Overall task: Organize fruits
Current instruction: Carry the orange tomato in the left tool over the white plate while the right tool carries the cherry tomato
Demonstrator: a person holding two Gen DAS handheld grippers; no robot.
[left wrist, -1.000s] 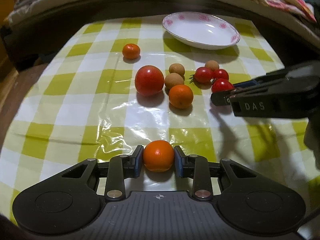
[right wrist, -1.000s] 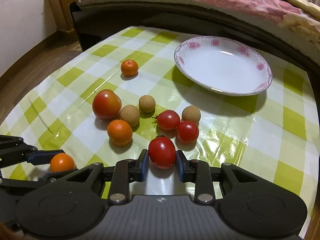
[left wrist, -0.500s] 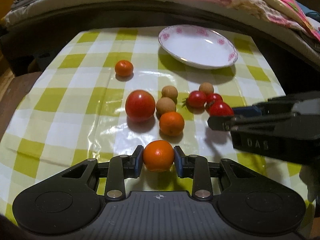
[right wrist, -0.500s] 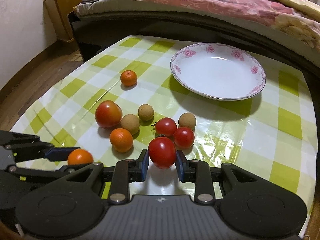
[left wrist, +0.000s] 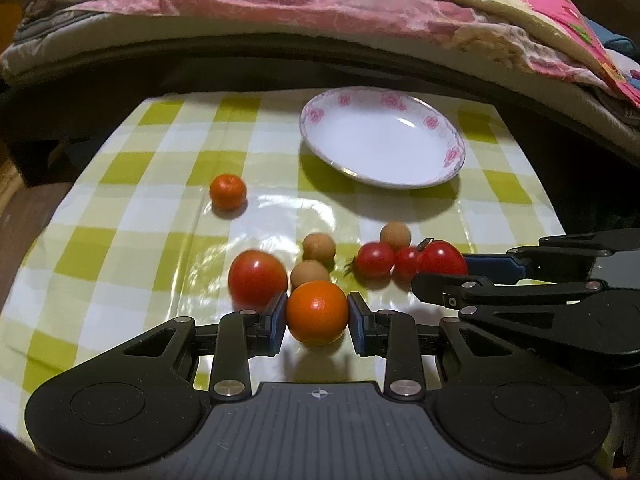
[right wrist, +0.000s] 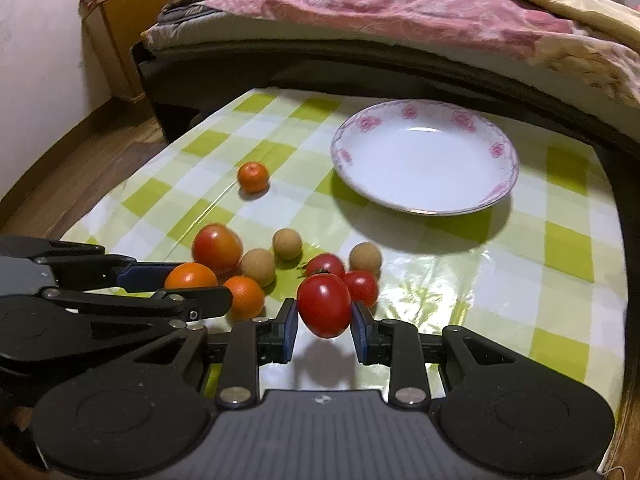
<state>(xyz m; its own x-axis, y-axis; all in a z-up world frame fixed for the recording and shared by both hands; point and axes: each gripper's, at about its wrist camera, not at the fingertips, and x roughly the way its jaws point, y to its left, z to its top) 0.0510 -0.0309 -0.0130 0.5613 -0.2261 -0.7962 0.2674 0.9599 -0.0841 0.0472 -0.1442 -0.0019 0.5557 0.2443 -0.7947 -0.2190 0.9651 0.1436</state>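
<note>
My left gripper point(left wrist: 317, 318) is shut on an orange point(left wrist: 317, 312), held above the checked tablecloth just in front of the fruit cluster. My right gripper point(right wrist: 324, 322) is shut on a red tomato point(right wrist: 324, 305), lifted off the cloth beside two cherry tomatoes point(right wrist: 361, 286). Each gripper shows in the other's view: the right gripper point(left wrist: 440, 270) with its tomato point(left wrist: 442, 258), the left gripper point(right wrist: 188, 285) with its orange point(right wrist: 191, 276). A white plate with pink flowers point(left wrist: 382, 136) point(right wrist: 424, 156) sits empty at the far side.
On the cloth lie a large tomato point(left wrist: 257, 278), another orange point(right wrist: 244, 296), three brown longans point(left wrist: 319, 247) and a small orange apart at the left point(left wrist: 227, 191). A dark bed frame with quilts runs behind the table point(right wrist: 568, 248). Wood floor lies to the left.
The left gripper has risen and moved forward with its orange, now close to the fruit cluster. The right gripper keeps its tomato and has barely moved.
</note>
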